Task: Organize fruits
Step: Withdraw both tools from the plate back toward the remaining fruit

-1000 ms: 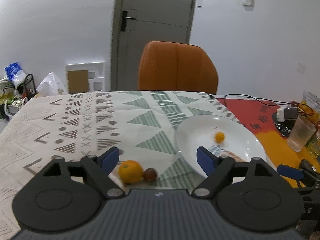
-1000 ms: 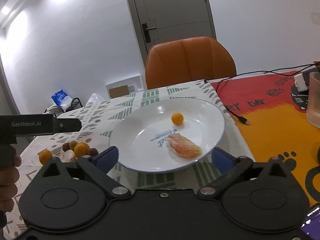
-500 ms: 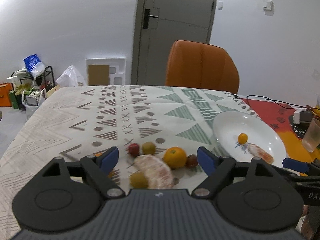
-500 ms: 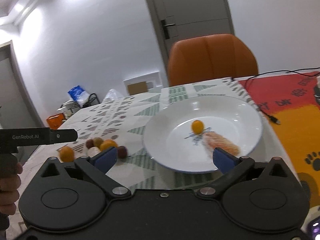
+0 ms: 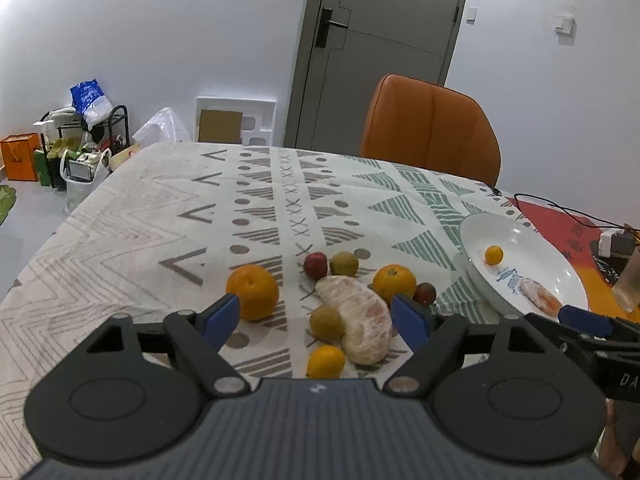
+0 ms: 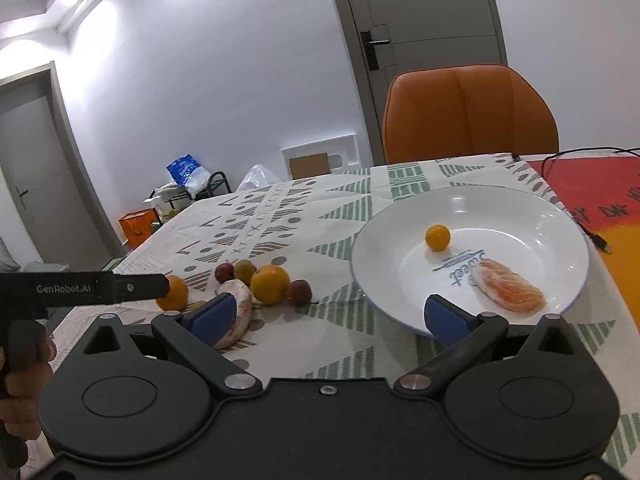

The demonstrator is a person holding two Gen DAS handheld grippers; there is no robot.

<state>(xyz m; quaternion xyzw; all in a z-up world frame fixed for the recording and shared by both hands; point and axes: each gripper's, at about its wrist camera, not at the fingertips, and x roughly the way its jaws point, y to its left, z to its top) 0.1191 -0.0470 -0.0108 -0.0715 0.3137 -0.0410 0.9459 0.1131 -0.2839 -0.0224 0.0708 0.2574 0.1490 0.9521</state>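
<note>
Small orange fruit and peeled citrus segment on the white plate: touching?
Apart. The right wrist view shows bare white plate between the small orange fruit and the peeled citrus segment.

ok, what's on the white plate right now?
On the white plate: one small orange fruit and a peeled citrus segment, apart. Blue printed lettering shows between them; the right gripper's fingertip hides the near rim.

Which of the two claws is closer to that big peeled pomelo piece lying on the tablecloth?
Left. The left claw is open right above the pale peeled pomelo segment; the right claw is open farther off, beside the white plate.
</note>
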